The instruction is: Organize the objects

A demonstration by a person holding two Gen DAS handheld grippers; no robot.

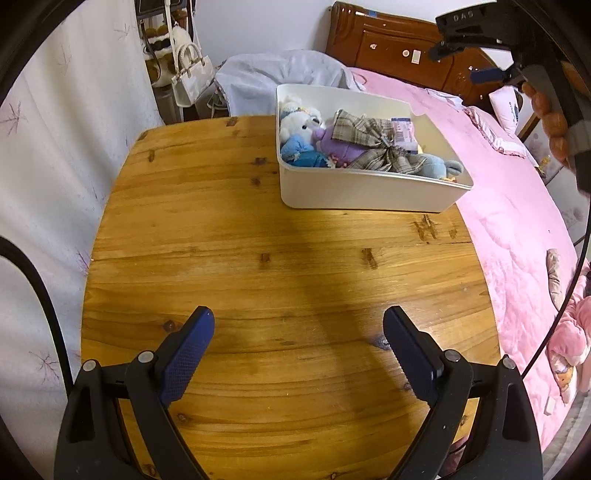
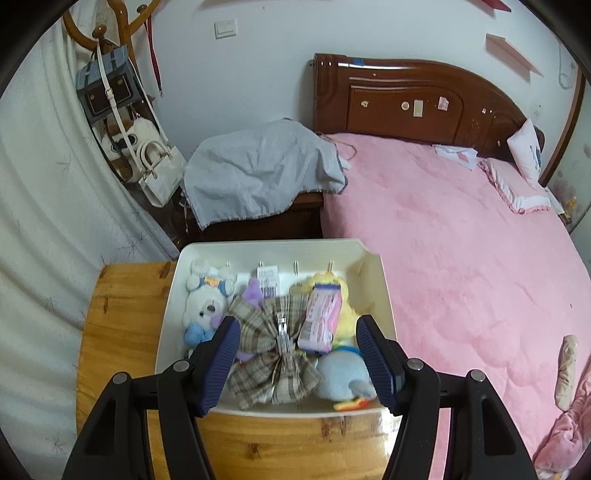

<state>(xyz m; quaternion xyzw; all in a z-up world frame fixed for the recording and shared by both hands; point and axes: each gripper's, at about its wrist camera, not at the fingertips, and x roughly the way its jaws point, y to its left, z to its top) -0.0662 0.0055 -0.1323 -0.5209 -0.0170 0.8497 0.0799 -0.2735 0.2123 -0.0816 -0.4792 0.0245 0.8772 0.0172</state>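
A white bin (image 1: 354, 192) stands at the far right corner of the wooden table (image 1: 236, 236). It holds a plaid bow (image 2: 275, 354), a white plush bear (image 2: 203, 306), a purple plush (image 1: 334, 146), a pink packet (image 2: 320, 319), a yellow plush (image 2: 347, 314) and a light blue plush (image 2: 341, 376). My left gripper (image 1: 299, 321) is open and empty above the bare table, well short of the bin. My right gripper (image 2: 297, 332) is open and empty above the bin, its fingers either side of the bow. It also shows in the left wrist view (image 1: 476, 22) at the top right.
A bed with a pink cover (image 2: 461, 240) runs along the table's right side, with a dark wooden headboard (image 2: 406, 96). A nightstand under a grey cloth (image 2: 258, 173) stands behind the bin. Bags hang on a rack (image 2: 147, 158) by the curtain (image 2: 44, 206) on the left.
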